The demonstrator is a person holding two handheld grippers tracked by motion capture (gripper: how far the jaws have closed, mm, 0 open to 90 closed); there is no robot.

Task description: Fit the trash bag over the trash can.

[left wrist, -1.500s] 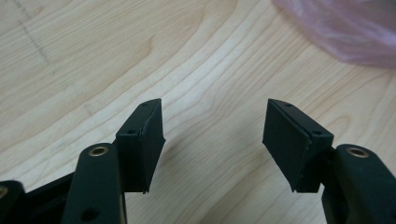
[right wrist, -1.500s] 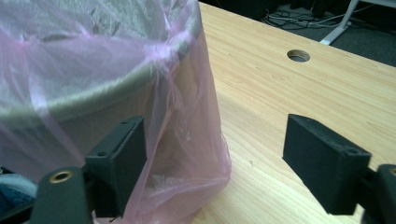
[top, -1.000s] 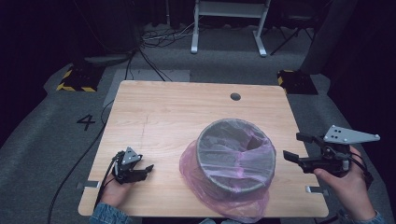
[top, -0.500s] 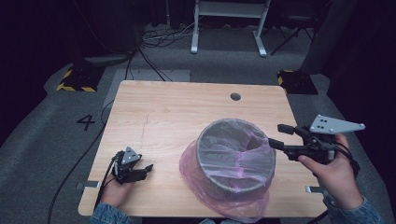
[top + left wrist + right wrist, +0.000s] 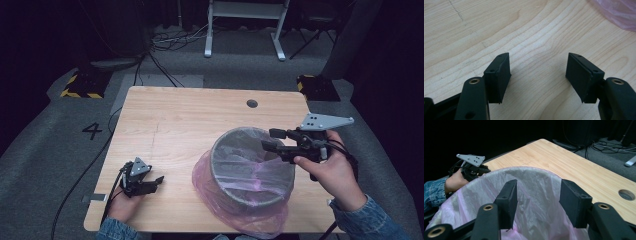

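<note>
A grey round bin (image 5: 235,187) lined with a pink plastic bag (image 5: 250,165) stands at the front right of the wooden table (image 5: 175,125). My right gripper (image 5: 269,139) hovers at the bin's right rim and points left across the opening. Its jaws have just been closing but stand open, and nothing is pinched between them. In the right gripper view the bag's folded-over edge (image 5: 474,195) lies below and beyond the right gripper (image 5: 539,183). My left gripper (image 5: 156,184) rests on the table at the front left. The left gripper (image 5: 539,57) is open over bare wood.
The bag's loose film (image 5: 260,220) spills past the table's front edge. A round cable hole (image 5: 252,103) sits near the far edge. Cables and a white stand (image 5: 245,30) are on the floor behind the table. A pink corner of bag (image 5: 616,12) lies right of the left jaws.
My right gripper has moved left from beside the table's right edge to the bin's rim, and its jaws have narrowed. The left gripper has stayed put.
</note>
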